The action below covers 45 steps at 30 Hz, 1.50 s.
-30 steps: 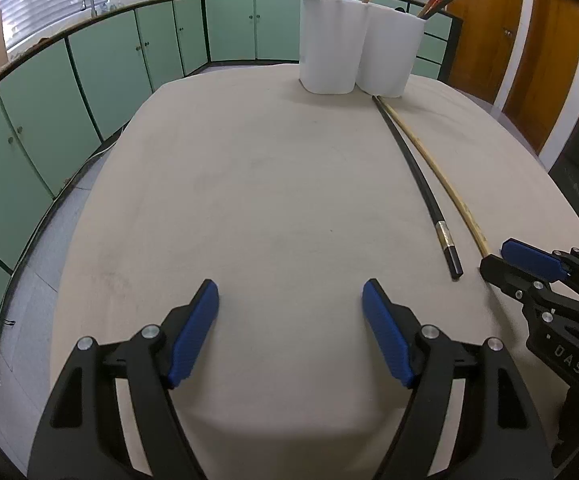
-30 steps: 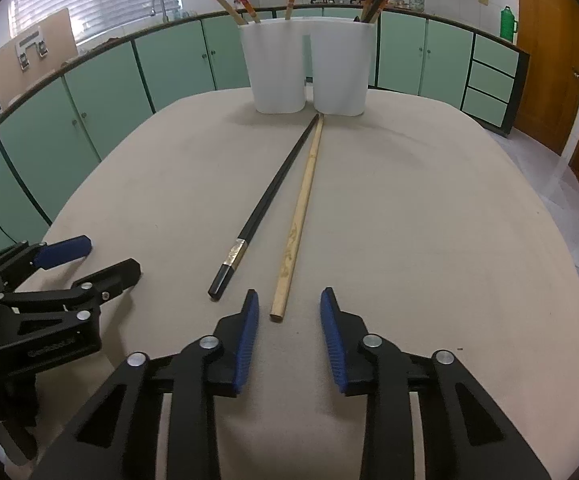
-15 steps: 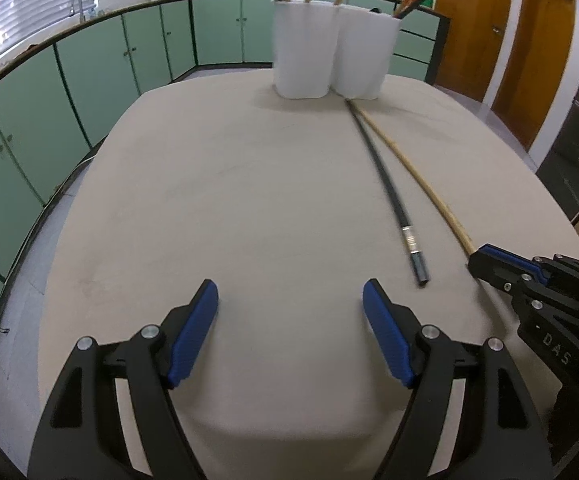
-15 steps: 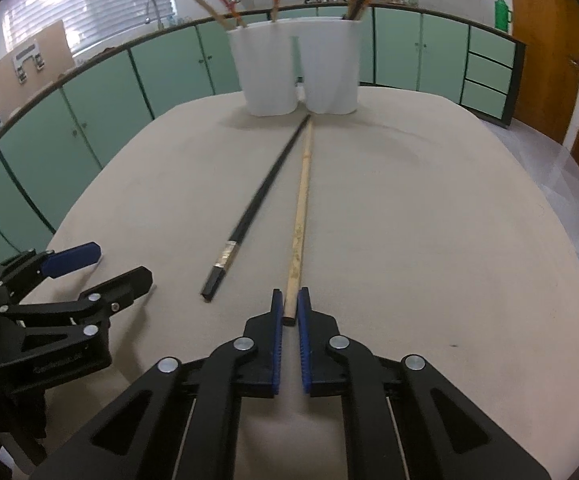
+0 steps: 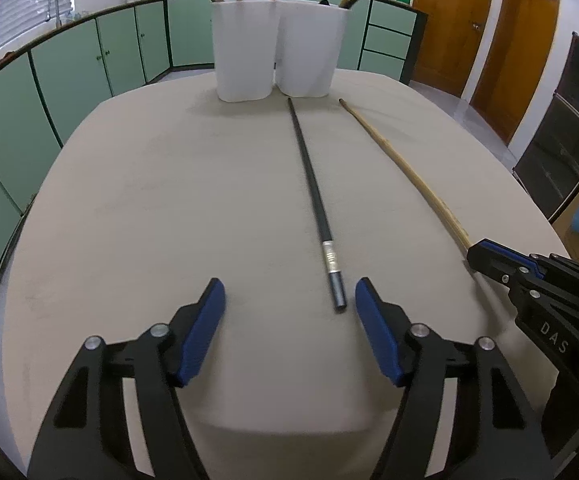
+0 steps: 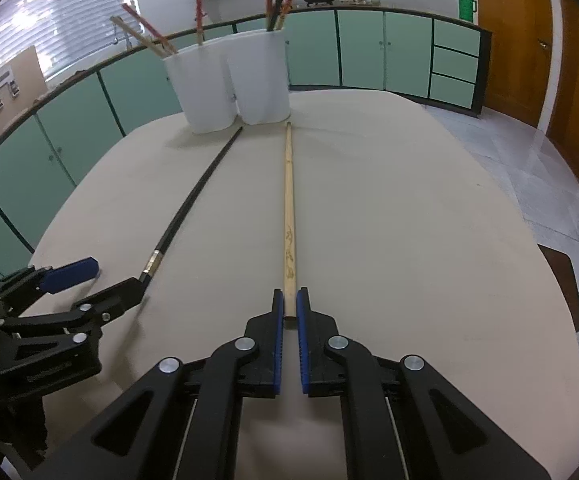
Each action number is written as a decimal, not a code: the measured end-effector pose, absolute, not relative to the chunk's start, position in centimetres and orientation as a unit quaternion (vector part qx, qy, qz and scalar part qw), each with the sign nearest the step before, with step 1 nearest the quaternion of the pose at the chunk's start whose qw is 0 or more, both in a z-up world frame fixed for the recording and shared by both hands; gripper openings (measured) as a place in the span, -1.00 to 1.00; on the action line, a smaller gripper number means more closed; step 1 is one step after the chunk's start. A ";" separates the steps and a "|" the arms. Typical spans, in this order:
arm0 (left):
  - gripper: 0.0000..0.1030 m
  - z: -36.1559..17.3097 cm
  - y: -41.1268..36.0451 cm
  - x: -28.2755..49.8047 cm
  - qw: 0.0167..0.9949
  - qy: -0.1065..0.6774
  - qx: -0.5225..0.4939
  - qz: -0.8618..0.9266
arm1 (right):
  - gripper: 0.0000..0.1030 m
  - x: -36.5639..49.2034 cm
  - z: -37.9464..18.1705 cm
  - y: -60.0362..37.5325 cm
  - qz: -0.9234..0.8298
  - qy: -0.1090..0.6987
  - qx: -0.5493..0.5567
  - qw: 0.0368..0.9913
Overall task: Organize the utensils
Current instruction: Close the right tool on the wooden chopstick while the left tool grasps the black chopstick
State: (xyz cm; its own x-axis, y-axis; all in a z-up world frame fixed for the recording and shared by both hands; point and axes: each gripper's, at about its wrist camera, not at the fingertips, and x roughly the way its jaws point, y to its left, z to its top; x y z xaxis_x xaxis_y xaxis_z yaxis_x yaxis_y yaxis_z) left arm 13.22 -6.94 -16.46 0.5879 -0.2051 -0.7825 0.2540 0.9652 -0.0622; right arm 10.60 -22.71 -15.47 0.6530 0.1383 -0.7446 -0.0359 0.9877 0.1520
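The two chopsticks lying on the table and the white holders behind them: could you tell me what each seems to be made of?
Tan chopstick: probably bamboo or wood, matte, with a dark printed pattern. Black chopstick: smooth and dark, perhaps lacquer or plastic, with a shiny metal-looking band. White holders: plain opaque white, likely plastic or ceramic.

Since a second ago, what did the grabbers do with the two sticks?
The right gripper moved forward and shut on the wooden chopstick, swinging it away from the black chopstick. The left gripper, still open, moved up around the black one's near end. The two white holders stayed put.
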 end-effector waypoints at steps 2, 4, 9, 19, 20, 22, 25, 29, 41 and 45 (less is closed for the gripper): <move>0.18 -16.5 -7.4 13.2 0.891 0.434 0.034 -0.126 | -0.87 10.7 -15.5 -22.9 0.048 0.414 0.063 0.907; 0.11 -16.6 -7.8 13.1 0.892 0.433 0.038 -0.125 | -0.87 10.7 -15.6 -22.9 0.049 0.415 0.066 0.906; -0.11 -16.6 -8.1 12.9 0.893 0.432 0.035 -0.119 | -0.87 10.8 -15.7 -22.8 0.050 0.416 0.067 0.906; -0.49 -16.6 -8.7 12.7 0.895 0.429 0.035 -0.116 | -0.87 10.8 -15.9 -22.8 0.049 0.422 0.064 0.903; -0.55 -16.5 -8.7 12.6 0.895 0.428 0.037 -0.117 | -0.87 10.8 -15.9 -22.8 0.049 0.422 0.063 0.903; -0.61 -16.6 -8.8 12.7 0.895 0.428 0.038 -0.119 | -0.87 10.8 -15.9 -22.8 0.049 0.423 0.062 0.903; -0.73 -16.6 -9.0 12.6 0.895 0.427 0.038 -0.122 | -0.87 10.9 -15.9 -22.8 0.049 0.424 0.064 0.902; -0.80 -16.6 -9.2 12.5 0.895 0.426 0.037 -0.124 | -0.86 10.8 -15.9 -22.9 0.051 0.424 0.067 0.902; -0.88 -16.5 -9.3 12.3 0.896 0.425 0.031 -0.122 | -0.87 10.7 -16.0 -23.2 0.057 0.422 0.079 0.901; -0.89 -16.3 -9.0 12.3 0.897 0.425 0.033 -0.118 | -0.87 10.5 -15.8 -23.5 0.057 0.417 0.086 0.903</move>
State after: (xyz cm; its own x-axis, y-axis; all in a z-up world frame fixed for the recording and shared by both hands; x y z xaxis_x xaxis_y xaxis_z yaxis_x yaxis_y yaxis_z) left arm 12.29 -9.04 -16.30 0.6103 -0.1843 -0.7705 0.2400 0.9699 -0.0419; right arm 10.47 -23.45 -15.80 0.6459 0.1752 -0.7431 -0.0316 0.9786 0.2032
